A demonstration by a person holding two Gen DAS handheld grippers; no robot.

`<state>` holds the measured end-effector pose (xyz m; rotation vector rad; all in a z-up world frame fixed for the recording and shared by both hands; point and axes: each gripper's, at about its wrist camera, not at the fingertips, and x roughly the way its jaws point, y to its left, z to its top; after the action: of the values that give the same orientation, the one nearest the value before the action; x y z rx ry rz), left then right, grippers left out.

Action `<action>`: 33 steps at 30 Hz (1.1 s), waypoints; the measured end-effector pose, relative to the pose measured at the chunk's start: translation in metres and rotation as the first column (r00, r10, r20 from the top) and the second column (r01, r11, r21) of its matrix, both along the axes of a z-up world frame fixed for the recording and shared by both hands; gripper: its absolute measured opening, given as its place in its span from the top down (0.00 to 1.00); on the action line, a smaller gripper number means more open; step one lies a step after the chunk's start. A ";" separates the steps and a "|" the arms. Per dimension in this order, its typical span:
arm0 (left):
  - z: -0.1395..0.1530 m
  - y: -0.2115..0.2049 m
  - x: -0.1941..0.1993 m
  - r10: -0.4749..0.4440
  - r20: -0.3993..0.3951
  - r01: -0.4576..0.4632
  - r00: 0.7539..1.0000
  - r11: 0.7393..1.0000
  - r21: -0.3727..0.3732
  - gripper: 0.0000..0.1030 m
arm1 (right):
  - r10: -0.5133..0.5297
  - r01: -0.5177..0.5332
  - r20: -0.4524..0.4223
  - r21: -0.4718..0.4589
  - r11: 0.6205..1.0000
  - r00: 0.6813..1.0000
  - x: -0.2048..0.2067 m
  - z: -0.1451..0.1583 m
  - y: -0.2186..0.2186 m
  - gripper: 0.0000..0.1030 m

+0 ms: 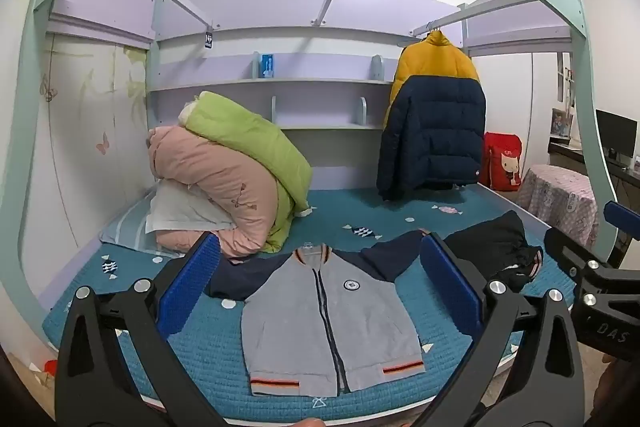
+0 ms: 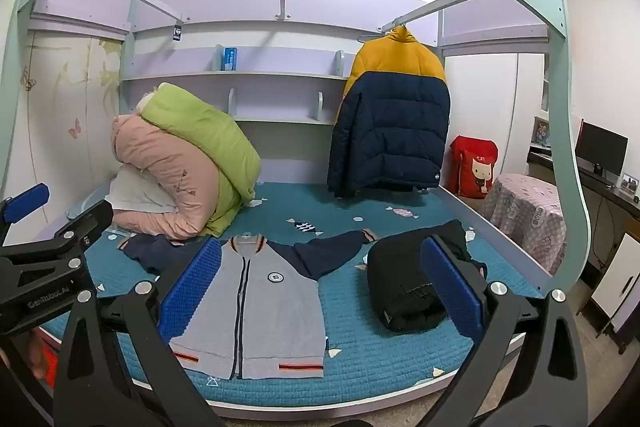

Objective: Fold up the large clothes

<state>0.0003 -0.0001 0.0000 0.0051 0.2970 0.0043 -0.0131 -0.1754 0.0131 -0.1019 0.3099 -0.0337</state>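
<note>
A grey zip jacket [image 1: 332, 323] [image 2: 256, 311] with navy sleeves and striped cuffs lies flat, front up, on the teal bed mat [image 1: 208, 359] [image 2: 380, 359], its sleeves spread to both sides. My left gripper [image 1: 320, 291] hangs wide open in front of the bed, apart from the jacket, with nothing between its blue pads [image 1: 188, 287]. My right gripper [image 2: 320, 287] is likewise open and empty, held beside the left one. Each gripper shows at the edge of the other's view.
A folded black garment [image 2: 404, 287] [image 1: 496, 251] lies right of the jacket. Rolled pink and green quilts [image 1: 240, 179] [image 2: 192, 167] pile at the back left. A yellow-and-navy puffer coat [image 1: 432, 123] [image 2: 392, 119] hangs at the back right. A red bag [image 2: 474, 167] and covered stool [image 2: 528, 215] stand right.
</note>
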 end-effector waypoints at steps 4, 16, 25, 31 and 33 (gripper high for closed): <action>0.000 -0.001 0.004 -0.007 -0.004 0.007 1.000 1.000 -0.001 0.03 | -0.006 0.007 -0.031 0.017 1.000 0.999 0.004 -0.001 -0.001 0.07; -0.003 -0.005 0.002 -0.012 0.015 0.012 1.000 1.000 -0.001 0.03 | -0.001 0.001 -0.024 0.015 1.000 1.000 0.005 0.000 0.000 0.07; 0.000 -0.003 0.002 -0.011 0.021 0.011 1.000 1.000 0.000 0.03 | -0.002 0.002 -0.016 0.017 1.000 1.000 0.009 -0.002 0.002 0.07; 0.003 -0.003 0.000 -0.019 0.025 0.020 0.999 1.000 -0.004 0.03 | -0.001 0.001 -0.014 0.017 1.000 1.000 0.011 -0.002 0.004 0.07; 0.003 -0.004 -0.002 -0.025 0.025 0.025 0.999 1.000 0.000 0.03 | 0.001 0.000 -0.012 0.019 1.000 1.000 0.006 -0.004 0.006 0.07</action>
<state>-0.0015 -0.0044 0.0030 0.0084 0.2722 -0.0202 -0.0075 -0.1698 0.0088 -0.0832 0.3219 -0.0296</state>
